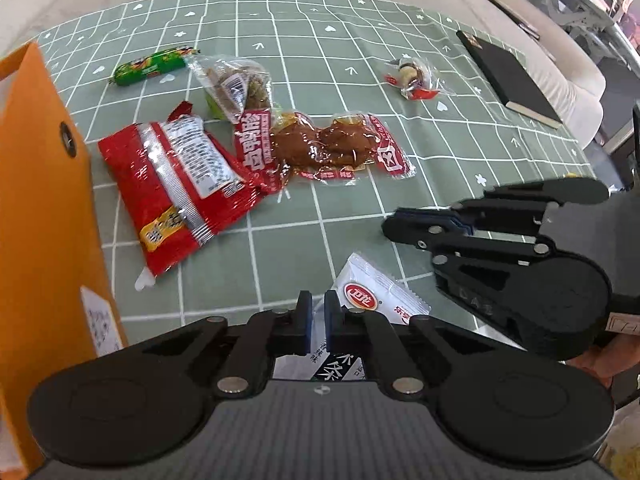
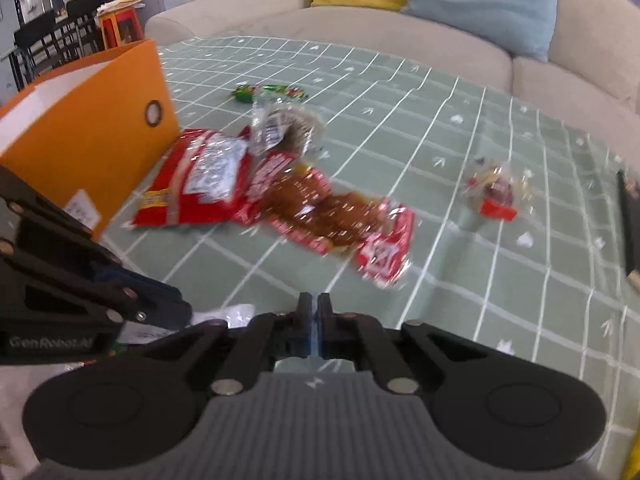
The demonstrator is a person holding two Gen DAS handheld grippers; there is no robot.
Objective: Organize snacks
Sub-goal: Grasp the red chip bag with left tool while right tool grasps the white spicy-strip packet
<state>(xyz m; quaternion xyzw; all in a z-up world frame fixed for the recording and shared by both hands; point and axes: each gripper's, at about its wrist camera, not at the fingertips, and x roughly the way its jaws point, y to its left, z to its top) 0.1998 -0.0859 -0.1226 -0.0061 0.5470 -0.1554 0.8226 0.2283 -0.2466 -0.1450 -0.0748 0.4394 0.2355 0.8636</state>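
My left gripper [image 1: 318,312] is shut on a thin white snack packet [image 1: 376,300] with a red logo, held just above the green checked tablecloth [image 1: 360,220]. My right gripper [image 2: 317,312] is shut and empty; it shows in the left wrist view [image 1: 394,226] to the right of the packet. On the cloth lie a red bag [image 1: 172,188], a clear pack of brown meat [image 1: 320,146], a clear pack of brown cake [image 1: 236,88], a green sausage [image 1: 150,66] and a small wrapped sweet [image 1: 414,78]. The orange box [image 1: 36,184] stands at the left.
A black notebook [image 1: 508,76] lies at the table's far right edge. A beige sofa [image 2: 400,28] with yellow and blue cushions runs behind the table. Dark chairs and an orange stool [image 2: 120,28] stand beyond the box.
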